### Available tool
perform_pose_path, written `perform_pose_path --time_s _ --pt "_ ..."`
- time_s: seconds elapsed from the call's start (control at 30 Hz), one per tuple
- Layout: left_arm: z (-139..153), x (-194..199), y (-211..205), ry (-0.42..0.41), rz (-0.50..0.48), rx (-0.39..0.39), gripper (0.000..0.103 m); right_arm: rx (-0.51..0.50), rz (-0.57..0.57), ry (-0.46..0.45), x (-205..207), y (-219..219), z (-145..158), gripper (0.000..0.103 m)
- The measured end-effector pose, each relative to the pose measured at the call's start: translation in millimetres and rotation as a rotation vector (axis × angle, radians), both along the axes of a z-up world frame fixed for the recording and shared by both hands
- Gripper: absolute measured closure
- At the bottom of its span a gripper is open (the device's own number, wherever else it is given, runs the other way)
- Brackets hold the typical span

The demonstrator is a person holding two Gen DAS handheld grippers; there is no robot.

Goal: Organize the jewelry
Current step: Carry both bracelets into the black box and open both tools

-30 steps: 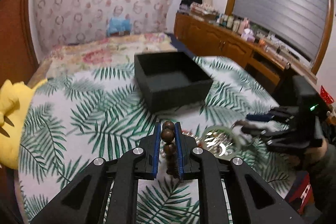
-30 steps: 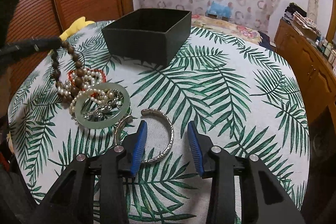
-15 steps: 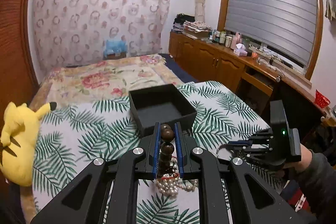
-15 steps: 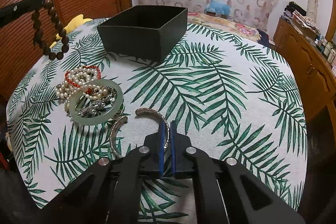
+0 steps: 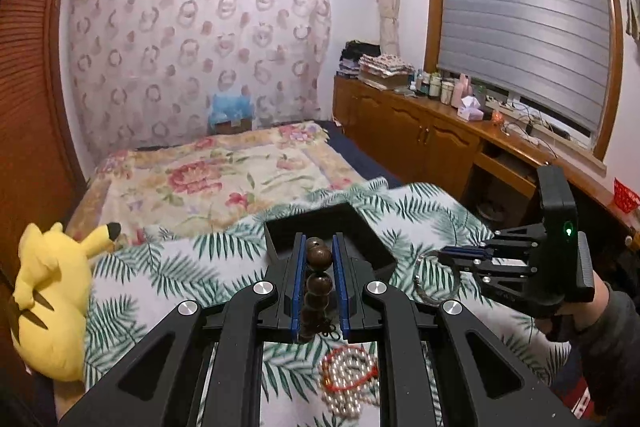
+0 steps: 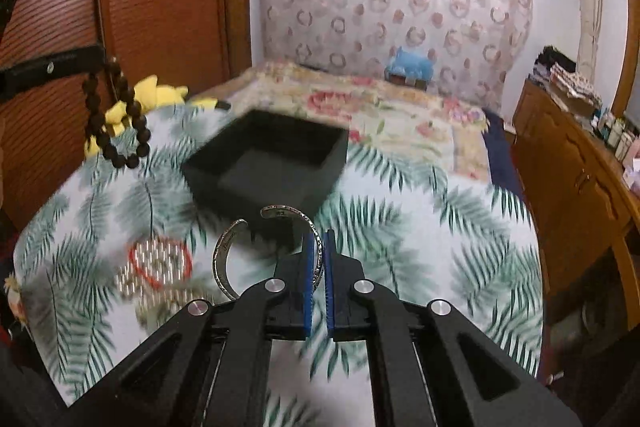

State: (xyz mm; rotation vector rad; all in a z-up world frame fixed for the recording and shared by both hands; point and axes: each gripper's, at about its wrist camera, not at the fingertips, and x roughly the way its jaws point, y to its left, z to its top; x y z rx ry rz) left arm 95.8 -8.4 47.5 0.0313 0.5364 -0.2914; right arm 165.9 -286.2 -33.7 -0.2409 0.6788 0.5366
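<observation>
My left gripper (image 5: 318, 247) is shut on a string of dark wooden beads (image 5: 319, 277) and holds it in the air above the table; the beads hang in a loop in the right wrist view (image 6: 116, 119). My right gripper (image 6: 319, 239) is shut on a silver open cuff bracelet (image 6: 228, 259), lifted off the cloth; it also shows in the left wrist view (image 5: 430, 283). An open black box (image 6: 268, 163) stands just beyond both grippers, empty as far as I see. A pile of pearls and red beads (image 6: 160, 263) lies on the leaf-print tablecloth (image 6: 440, 227).
A yellow plush toy (image 5: 52, 299) sits at the table's left edge. A bed (image 5: 216, 175) lies beyond the table. Wooden cabinets (image 5: 420, 135) with clutter run along the right wall. A wooden wardrobe (image 6: 160, 7) stands to the left.
My left gripper has risen higher with the wooden beads. My right gripper shut on the silver cuff and has lifted it off the cloth toward the black box.
</observation>
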Motion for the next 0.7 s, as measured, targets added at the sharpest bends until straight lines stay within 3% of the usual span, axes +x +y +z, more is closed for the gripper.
perform_pose_path --time_s 0.37,0.7 --pt "16 31 -4 -0.006 0.006 0.008 0.091 0.018 0.024 0.019 65 45 4 0.097" --pt "7 56 -14 0.031 0.002 0.029 0.091 -0.012 0.093 0.073 82 75 -20 0.092"
